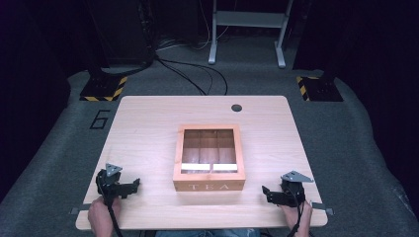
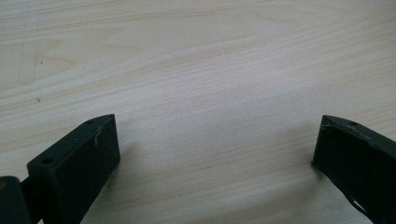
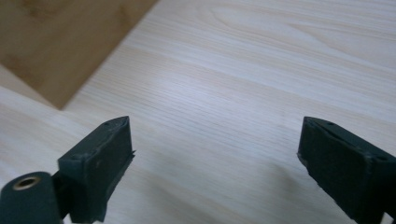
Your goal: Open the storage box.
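Overhead arrangement: a light wooden table (image 1: 148, 128) carries a square wooden tea box (image 1: 209, 158) at its centre, the word "TEA" lettered on the side facing the person. The box's lid is a wooden frame with a clear pane, through which inner dividers (image 1: 208, 148) are visible; its contents cannot be made out. A small dark round hole (image 1: 236, 107) lies in the tabletop beyond the box.

The left gripper (image 1: 129, 186) rests near the table's front edge, well apart from the box on its left side, held by the left hand (image 1: 100, 215). The right gripper (image 1: 268, 192) sits likewise at the front right, held by the right hand (image 1: 296, 217). Each carries a grey three-cornered plate on top and points inward toward the box.

Left gripper view: the two black jaws stand wide apart over bare wood grain, nothing between them. Right gripper view: the jaws are likewise spread wide and empty, with a corner of the tea box (image 3: 60, 42) showing at upper left, clear of the jaws.
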`<action>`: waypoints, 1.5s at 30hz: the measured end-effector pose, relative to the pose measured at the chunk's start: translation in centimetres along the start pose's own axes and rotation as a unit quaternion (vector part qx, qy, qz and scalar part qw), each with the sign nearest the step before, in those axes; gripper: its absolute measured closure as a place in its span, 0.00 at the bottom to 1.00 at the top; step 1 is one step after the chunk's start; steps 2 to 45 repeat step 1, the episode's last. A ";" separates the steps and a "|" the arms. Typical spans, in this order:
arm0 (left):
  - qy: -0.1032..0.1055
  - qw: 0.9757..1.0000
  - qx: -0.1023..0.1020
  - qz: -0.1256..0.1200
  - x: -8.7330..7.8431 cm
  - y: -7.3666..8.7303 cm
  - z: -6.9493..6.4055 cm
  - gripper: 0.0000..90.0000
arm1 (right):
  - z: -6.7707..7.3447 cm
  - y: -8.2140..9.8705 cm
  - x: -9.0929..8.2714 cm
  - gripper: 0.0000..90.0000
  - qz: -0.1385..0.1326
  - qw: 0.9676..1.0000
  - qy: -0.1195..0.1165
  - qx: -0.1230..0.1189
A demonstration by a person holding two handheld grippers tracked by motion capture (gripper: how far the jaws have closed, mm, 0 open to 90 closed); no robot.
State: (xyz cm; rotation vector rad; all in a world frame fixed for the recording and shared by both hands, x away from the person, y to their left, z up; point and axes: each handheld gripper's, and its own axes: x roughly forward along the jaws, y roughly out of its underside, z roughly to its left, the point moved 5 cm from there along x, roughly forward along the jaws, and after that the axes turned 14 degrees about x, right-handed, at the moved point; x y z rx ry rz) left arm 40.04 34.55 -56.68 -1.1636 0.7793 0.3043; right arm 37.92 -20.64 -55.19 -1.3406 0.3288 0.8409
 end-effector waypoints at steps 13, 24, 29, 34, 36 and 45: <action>0.000 1.000 0.000 0.000 0.0 0.0 0.0 0.00 | -0.3 0.0 0.1 0.09 0.002 1.000 0.010 -0.006; 0.000 1.000 0.000 0.000 0.0 0.0 0.0 0.00 | -0.3 0.0 0.1 0.09 0.002 1.000 0.010 -0.006; 0.000 1.000 0.000 0.000 0.0 0.0 0.0 0.00 | -0.3 0.0 0.1 0.09 0.002 1.000 0.010 -0.006; 0.000 1.000 0.000 0.000 0.0 0.0 0.0 0.00 | -0.3 0.0 0.1 0.09 0.002 1.000 0.010 -0.006; 0.000 1.000 0.000 0.000 0.0 0.0 0.0 0.00 | -0.3 0.0 0.1 0.09 0.002 1.000 0.010 -0.006; 0.000 1.000 0.000 0.000 0.0 0.0 0.0 0.00 | -0.3 0.0 0.1 0.09 0.002 1.000 0.010 -0.006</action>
